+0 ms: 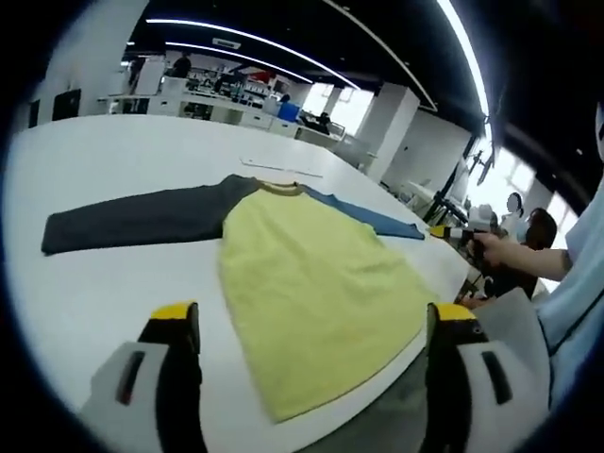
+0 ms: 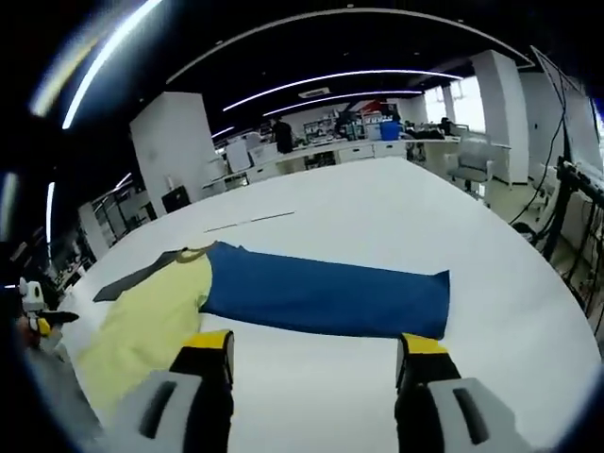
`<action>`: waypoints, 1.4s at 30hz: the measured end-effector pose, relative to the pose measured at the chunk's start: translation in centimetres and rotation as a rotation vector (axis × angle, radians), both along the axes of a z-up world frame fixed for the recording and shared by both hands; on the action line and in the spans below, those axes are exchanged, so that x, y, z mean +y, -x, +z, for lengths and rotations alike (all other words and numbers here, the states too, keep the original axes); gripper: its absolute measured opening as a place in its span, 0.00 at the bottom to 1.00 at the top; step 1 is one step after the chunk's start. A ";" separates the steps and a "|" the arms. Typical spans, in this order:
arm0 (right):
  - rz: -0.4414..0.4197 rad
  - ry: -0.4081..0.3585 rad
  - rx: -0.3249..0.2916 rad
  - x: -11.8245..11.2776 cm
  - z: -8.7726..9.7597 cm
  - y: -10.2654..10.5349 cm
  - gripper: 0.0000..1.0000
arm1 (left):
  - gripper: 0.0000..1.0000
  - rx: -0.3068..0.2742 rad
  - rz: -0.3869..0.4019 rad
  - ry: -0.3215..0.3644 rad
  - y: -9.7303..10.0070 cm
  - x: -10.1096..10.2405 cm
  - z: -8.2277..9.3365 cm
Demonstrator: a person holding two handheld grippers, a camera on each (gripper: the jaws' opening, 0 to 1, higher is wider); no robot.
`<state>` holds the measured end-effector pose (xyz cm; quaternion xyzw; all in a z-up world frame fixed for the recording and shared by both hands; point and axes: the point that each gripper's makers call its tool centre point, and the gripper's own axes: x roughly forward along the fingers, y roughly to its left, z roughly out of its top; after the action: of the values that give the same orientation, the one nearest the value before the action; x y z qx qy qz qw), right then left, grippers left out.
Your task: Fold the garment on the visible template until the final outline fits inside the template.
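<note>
Here the garment (image 1: 311,274) lies flat on the white bench (image 1: 113,151), yellow body down the middle, grey sleeve (image 1: 132,219) and blue sleeve (image 2: 326,294) stretched out to either side. A clean first fold likely means pinching a sleeve near its cuff and laying it squarely across the body. Both the left gripper (image 1: 316,330) and right gripper (image 2: 316,363) hover spread and empty, the blue sleeve just ahead of the right gripper.

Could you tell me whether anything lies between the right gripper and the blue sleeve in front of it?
Nothing visible does: only bare white table separates the open right gripper from the blue sleeve.
</note>
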<state>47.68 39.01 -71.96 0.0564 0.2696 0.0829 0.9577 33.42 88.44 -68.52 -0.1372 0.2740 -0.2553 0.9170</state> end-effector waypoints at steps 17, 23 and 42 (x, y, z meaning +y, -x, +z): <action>-0.324 -0.001 0.038 -7.3 -3.3 -3.4 0.27 | 0.93 0.020 0.012 0.020 -0.1 0.2 -0.4; -0.336 -0.014 0.053 -7.8 -4.2 -3.4 0.20 | 0.93 0.027 0.009 0.023 -0.1 0.2 -0.6; -0.298 -0.021 0.103 -7.5 -3.6 -4.6 0.00 | 0.89 0.021 -0.017 0.027 0.1 -0.1 -0.7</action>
<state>52.29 31.50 -75.59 0.1100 0.3060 -0.0605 0.9437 33.34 88.32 -69.18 -0.1502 0.2814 -0.2652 0.9099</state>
